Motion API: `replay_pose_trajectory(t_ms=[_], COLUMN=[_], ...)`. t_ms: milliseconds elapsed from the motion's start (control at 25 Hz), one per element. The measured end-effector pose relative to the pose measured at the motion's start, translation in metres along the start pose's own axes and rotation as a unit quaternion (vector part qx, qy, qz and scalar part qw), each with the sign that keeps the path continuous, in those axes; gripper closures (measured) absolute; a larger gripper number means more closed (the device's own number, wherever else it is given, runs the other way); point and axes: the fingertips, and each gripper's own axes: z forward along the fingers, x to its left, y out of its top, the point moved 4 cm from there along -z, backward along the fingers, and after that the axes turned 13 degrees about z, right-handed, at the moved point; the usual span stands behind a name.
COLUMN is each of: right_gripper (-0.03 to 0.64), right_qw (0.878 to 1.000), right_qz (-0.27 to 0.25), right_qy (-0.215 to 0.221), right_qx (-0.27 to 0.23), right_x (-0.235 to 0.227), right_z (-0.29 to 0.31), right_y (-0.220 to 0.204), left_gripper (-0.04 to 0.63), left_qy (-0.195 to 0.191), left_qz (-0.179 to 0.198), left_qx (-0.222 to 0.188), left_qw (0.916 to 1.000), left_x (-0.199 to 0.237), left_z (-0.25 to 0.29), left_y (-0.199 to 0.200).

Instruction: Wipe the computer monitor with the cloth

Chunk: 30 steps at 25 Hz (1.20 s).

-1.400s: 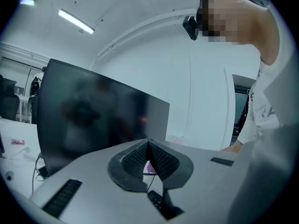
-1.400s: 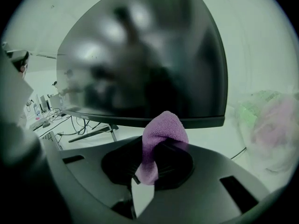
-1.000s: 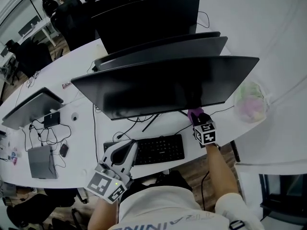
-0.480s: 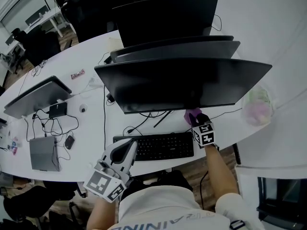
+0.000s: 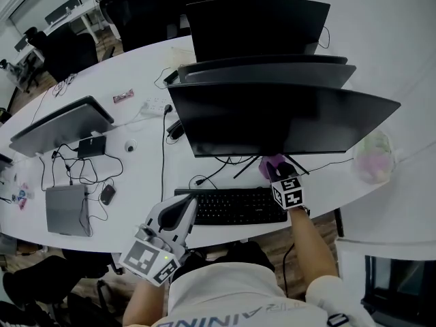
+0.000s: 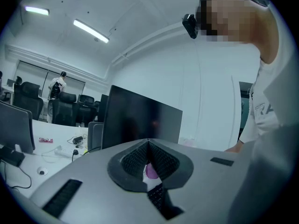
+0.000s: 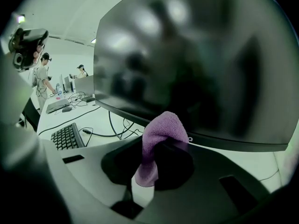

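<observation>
We hold the right gripper (image 7: 156, 158) with its jaws clamped on a purple cloth (image 7: 161, 133). The cloth bulges up out of the jaws in a rounded fold, and a loose tail hangs down between them. Straight ahead at 12 o'clock, the fold sits just beneath the lower edge of the dark computer monitor (image 7: 187, 64), towards the screen's middle. We cannot tell whether cloth and bezel touch. In the head view the cloth shows at 11 o'clock from the gripper's marker cube (image 5: 289, 191), tucked under the monitor's front edge.

Our left gripper (image 6: 148, 154) has its ribbed jaws together with nothing between them. It hangs off the near edge of the white desk (image 5: 143, 162), well apart from the cloth, at about 8 o'clock from the right gripper.

Between the two grippers lies a black keyboard (image 5: 231, 206), at 9 o'clock from the right gripper and just beside the left gripper's tips. Black cables (image 5: 218, 169) trail from under the monitor towards it. At 3 o'clock from the cloth, near the desk's right end, sits a crumpled translucent bag (image 5: 371, 157). More dark screens (image 5: 259, 26) stand behind the monitor at 12 o'clock.
</observation>
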Motion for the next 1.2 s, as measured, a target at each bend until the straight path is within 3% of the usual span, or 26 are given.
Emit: replay_pose_trajectory(t_ms=[1200], right_gripper=[0.554], right_qw=[0.993], right_qz=[-0.083], right_qy=[0.079], right_qx=[0.025], right_x=[0.162], right_z=[0.071], right_y=[0.015], left_gripper=[0.591], left_qy=[0.087], left_qz=[-0.035], left_qx=[-0.008], left_qw=[0.9956], left_x=[0.085], left_z=[-0.106], left_y=[-0.026])
